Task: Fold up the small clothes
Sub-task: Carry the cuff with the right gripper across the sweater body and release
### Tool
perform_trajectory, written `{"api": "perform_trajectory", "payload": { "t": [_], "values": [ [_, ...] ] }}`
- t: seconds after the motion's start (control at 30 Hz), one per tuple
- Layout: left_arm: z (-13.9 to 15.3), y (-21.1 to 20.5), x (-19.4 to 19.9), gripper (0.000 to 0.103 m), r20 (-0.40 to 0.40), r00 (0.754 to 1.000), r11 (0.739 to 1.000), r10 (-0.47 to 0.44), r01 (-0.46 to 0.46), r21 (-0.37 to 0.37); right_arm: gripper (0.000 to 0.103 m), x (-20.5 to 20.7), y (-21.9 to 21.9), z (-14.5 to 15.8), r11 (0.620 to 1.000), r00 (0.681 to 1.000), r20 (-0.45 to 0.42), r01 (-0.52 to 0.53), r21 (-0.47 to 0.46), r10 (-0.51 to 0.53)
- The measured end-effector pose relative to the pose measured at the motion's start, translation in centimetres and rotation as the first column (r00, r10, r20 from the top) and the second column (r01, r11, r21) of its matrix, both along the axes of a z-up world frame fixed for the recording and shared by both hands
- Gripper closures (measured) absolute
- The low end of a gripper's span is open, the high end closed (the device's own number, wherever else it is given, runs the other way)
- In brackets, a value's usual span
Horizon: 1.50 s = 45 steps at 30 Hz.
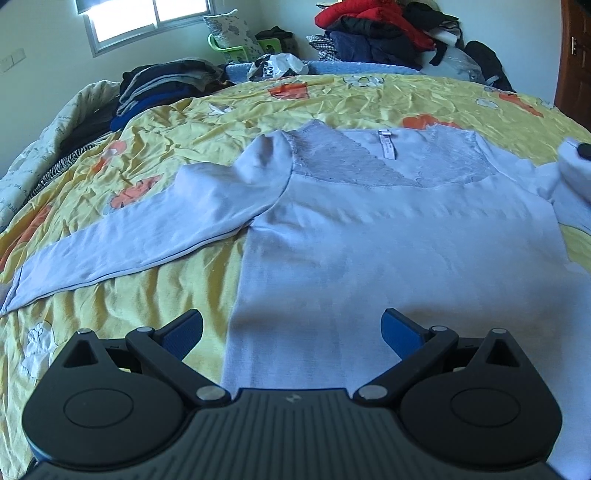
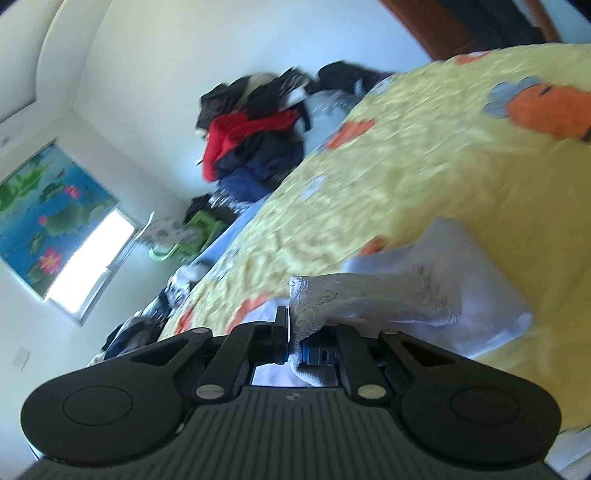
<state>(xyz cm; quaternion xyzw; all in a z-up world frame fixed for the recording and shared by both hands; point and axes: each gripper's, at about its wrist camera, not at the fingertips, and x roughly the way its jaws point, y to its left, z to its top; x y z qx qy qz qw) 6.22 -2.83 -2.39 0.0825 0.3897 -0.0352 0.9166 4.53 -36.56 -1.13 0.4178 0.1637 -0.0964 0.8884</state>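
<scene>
While spread: one top [image 1: 369, 229] | right tongs [image 2: 295, 339] apparently pinching it

Home bedroom: bed [image 1: 332, 96], clothes piles [image 1: 376, 33]

One pale blue top [image 1: 388, 236], two tools [image 1: 291, 332] [image 2: 295, 336], perhaps three clothes heaps [image 1: 380, 33].
</scene>
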Motion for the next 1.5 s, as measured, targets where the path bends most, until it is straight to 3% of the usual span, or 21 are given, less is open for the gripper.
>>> {"api": "perform_trajectory", "payload": {
  "t": [0.47,0.87,1.5],
  "values": [
    [0.0,1.6,0.4,0.000,0.037,0.999,0.999,0.029,-0.030,0.016,0.092,3.8,7.0,0.8,0.991,0.991,-0.040,-0.130,-0.010,0.130],
    [-0.5,3.6,0.8,0.000,0.026,0.997,0.998,0.068,-0.068,0.000,0.092,5.6,9.8,-0.2,0.987,0.984,-0.071,-0.162,-0.016,0.161],
    [-1.0,5.6,1.4,0.000,0.015,0.995,0.995,0.094,-0.094,-0.017,0.092,9.6,15.3,0.7,0.970,0.974,-0.075,-0.221,-0.103,0.213]
  ]
}}
